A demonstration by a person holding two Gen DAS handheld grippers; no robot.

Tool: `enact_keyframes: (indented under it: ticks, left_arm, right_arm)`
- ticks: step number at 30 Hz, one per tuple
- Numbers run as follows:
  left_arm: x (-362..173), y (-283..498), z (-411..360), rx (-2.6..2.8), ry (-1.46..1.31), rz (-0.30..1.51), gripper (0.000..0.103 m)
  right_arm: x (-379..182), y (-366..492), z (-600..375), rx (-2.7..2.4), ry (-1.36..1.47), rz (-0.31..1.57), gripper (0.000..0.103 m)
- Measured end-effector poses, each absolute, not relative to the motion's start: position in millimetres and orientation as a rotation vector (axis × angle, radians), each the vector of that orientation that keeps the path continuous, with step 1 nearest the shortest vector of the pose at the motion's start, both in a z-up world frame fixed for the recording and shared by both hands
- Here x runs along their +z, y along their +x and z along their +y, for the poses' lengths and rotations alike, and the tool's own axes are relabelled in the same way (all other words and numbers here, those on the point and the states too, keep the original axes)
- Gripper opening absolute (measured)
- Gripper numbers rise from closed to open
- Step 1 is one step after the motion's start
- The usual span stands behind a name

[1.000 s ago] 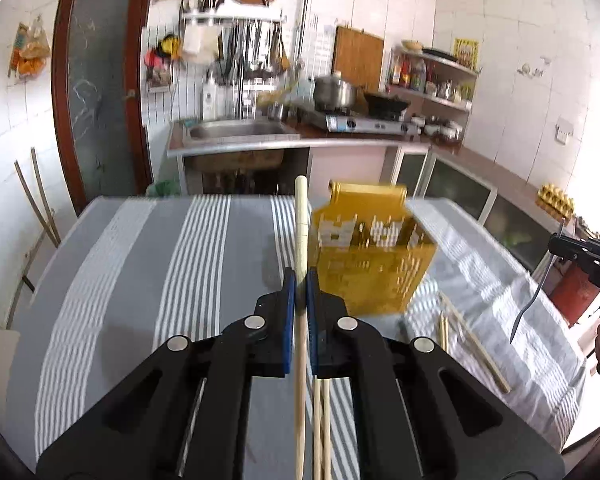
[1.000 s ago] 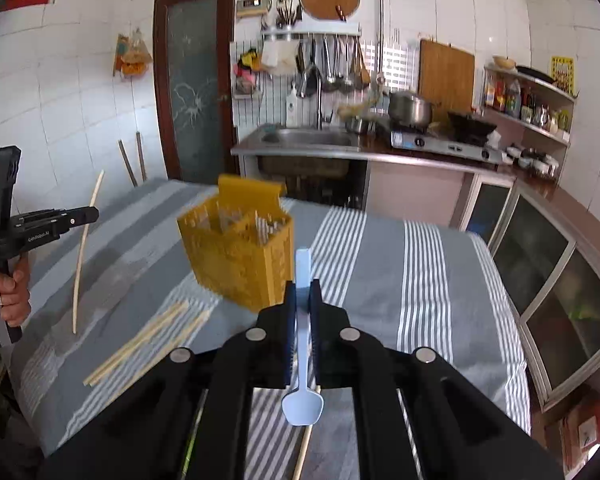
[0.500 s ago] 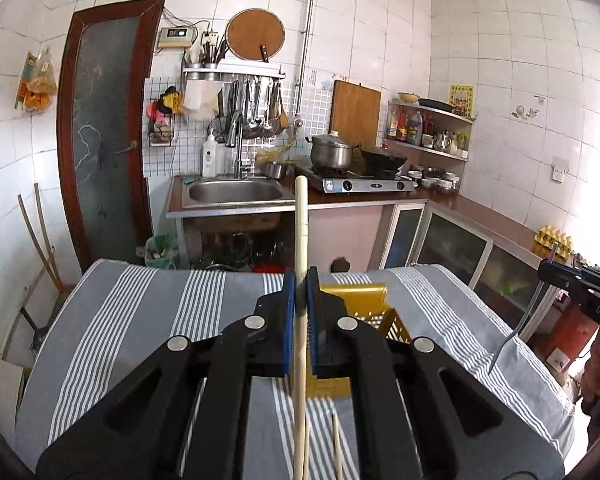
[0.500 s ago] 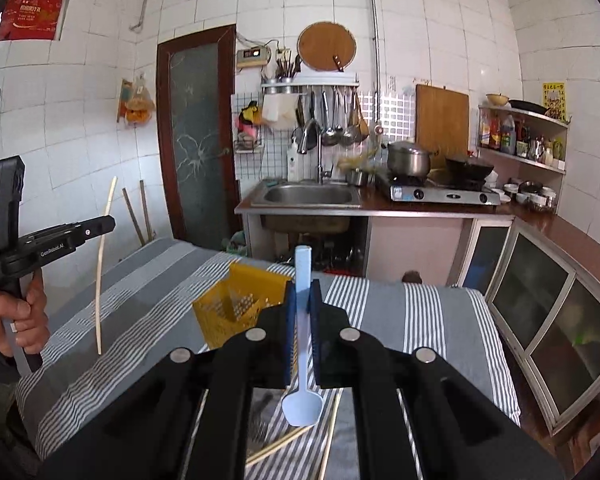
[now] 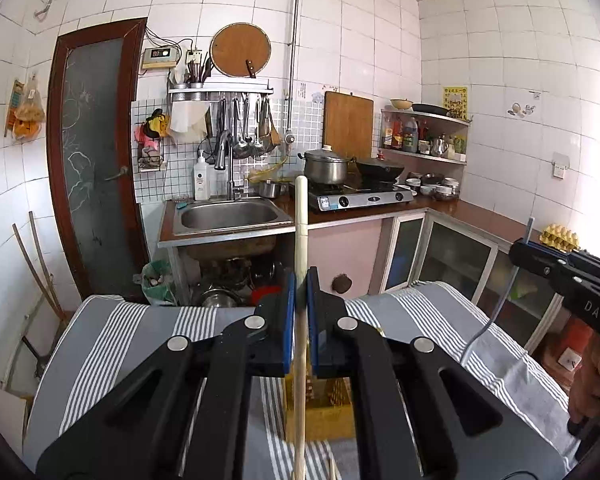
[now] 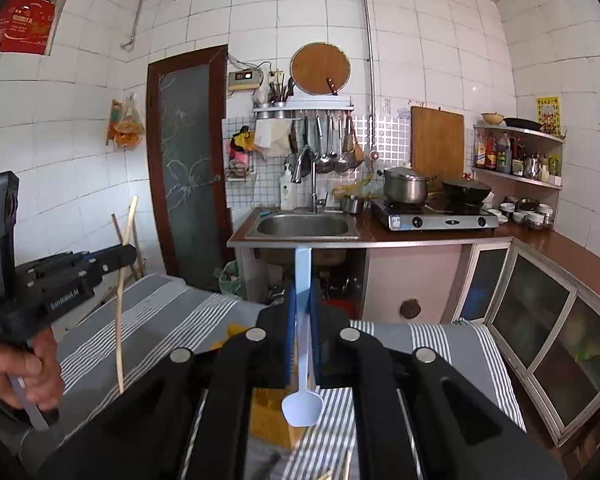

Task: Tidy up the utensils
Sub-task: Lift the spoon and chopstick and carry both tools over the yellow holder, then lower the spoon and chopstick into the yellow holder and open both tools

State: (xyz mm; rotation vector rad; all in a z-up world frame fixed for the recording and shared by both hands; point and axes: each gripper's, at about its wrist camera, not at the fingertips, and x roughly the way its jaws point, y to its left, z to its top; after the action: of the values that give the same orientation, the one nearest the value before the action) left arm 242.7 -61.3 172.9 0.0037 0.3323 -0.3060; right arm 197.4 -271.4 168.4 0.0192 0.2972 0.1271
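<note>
Left gripper [image 5: 300,312]: clamped on a wooden chopstick [image 5: 300,240]. Long axis of the chopstick runs along the gripper's line in the left wrist view, one end up past the fingertips toward the sink [image 5: 230,216], the other end passing back down between the arms of the tool. In the right wrist view the same chopstick [image 6: 124,280] stands near upright, slightly bowed, held in the air above the striped table [image 6: 156,320].

Right gripper [image 6: 302,328]: clenched on a pale blue plastic spoon [image 6: 302,360]. Handle end points up and forward beyond the fingertips; bowl hangs low, toward the camera. Long axis close to vertical in frame. From the left wrist view the spoon [image 5: 496,308] hangs steeply from the gripper, off the table's right edge.

Yellow utensil basket [image 5: 324,412] sits on the table, directly below and behind the left gripper, mostly hidden. More chopsticks [image 6: 340,472] lie flat on the cloth at the near edge.
</note>
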Motion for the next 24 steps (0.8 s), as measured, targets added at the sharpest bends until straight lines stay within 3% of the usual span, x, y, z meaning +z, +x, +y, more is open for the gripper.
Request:
enact_keyframes:
  ticks: [24]
  left_arm:
    - [123.2,328.8,-85.9,-0.324,-0.058,0.273,0.004]
  right_arm:
    - [112.9,278.4,-244.9,0.138,0.040,0.383,0.007]
